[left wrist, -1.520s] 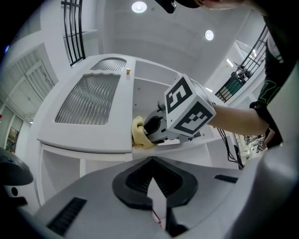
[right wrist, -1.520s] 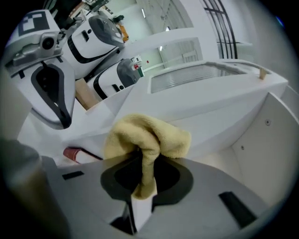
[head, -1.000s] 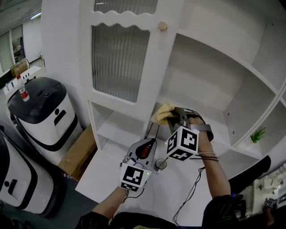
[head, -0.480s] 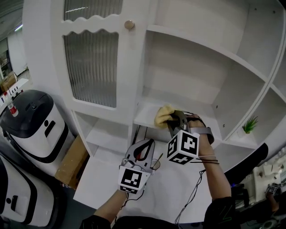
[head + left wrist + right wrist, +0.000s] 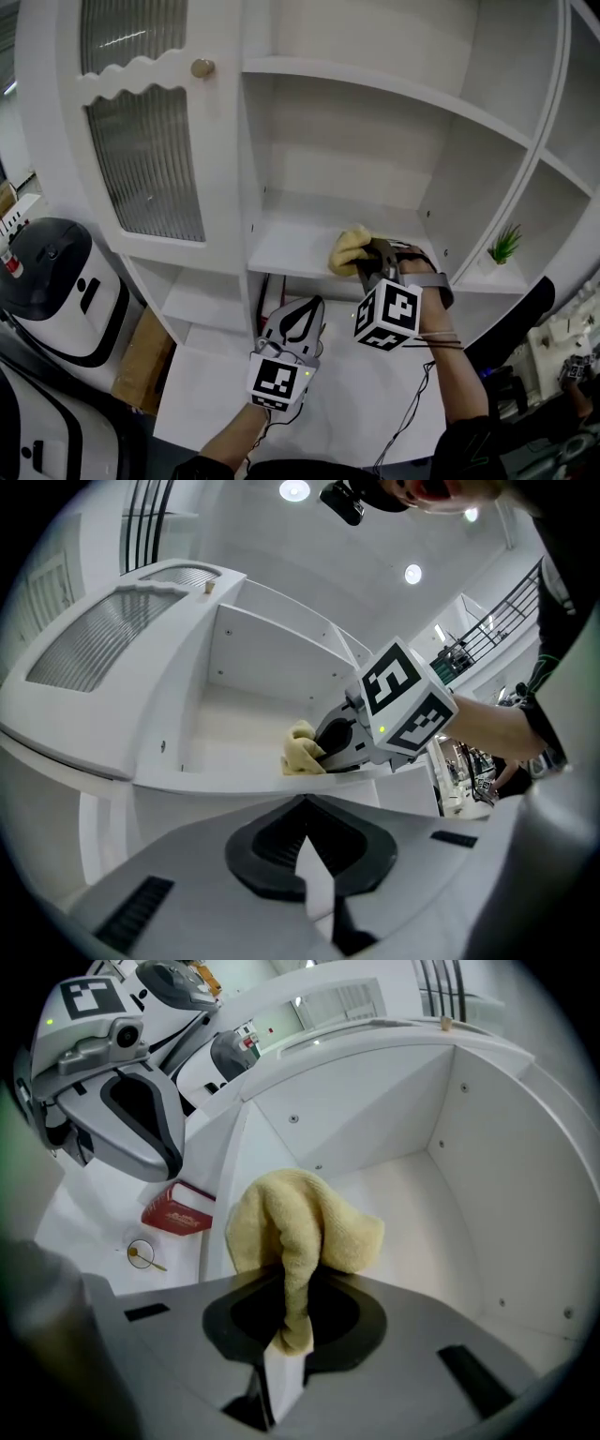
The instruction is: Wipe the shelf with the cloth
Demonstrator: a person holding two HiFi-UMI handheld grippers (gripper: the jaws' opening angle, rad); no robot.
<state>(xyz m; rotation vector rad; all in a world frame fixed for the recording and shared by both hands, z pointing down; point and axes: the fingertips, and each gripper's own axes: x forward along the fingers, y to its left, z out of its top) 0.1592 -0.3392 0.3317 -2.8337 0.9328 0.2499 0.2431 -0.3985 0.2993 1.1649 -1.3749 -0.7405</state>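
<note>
Pinching a fold of the yellow cloth (image 5: 300,1218) between its jaws, the right gripper (image 5: 286,1335) is closed tight on it, with the rest of the cloth bunched in a lump ahead of the jaw tips. In the head view that right gripper (image 5: 367,255) reaches into the open middle compartment of the white cabinet, and the cloth (image 5: 347,248) rests on the shelf (image 5: 291,248) near its front edge.

The left gripper (image 5: 314,874) has its jaws together with nothing between them. It hovers lower down (image 5: 305,307), in front of the shelf and over the white table (image 5: 366,412).

Under the shelf lies a red box (image 5: 178,1211); its lettering is too small to read. Each gripper's cube (image 5: 387,314) carries only black-and-white square markers. A small green plant (image 5: 504,246) stands in the compartment to the right.
</note>
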